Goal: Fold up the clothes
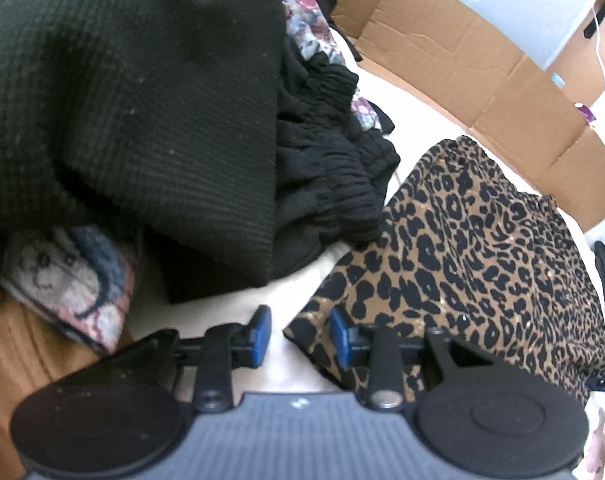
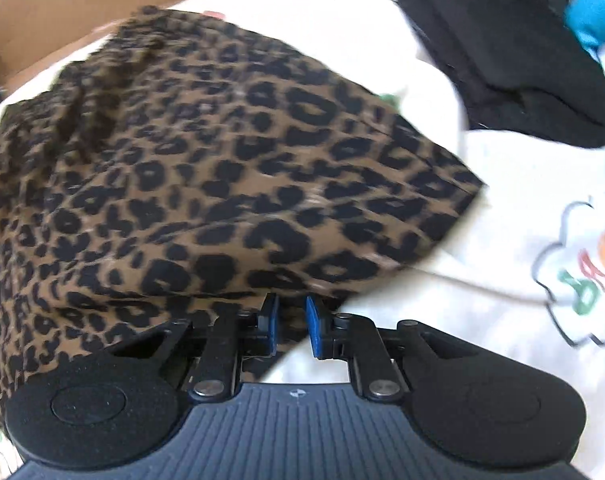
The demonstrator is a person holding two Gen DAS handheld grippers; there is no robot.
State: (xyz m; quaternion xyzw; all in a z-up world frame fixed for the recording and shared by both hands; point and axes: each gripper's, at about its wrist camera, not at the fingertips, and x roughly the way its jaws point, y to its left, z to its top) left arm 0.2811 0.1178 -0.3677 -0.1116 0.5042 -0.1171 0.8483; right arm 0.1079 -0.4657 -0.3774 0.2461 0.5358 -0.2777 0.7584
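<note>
Leopard-print garment (image 1: 482, 248); black knit (image 1: 134, 92); blue fingertips (image 1: 262, 330).

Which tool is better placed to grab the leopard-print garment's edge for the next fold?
Probably the right tool: the leopard-print garment has its hem right at the open tips. The left tool is open too, but only its right finger meets the garment's corner, with bare sheet between.
</note>
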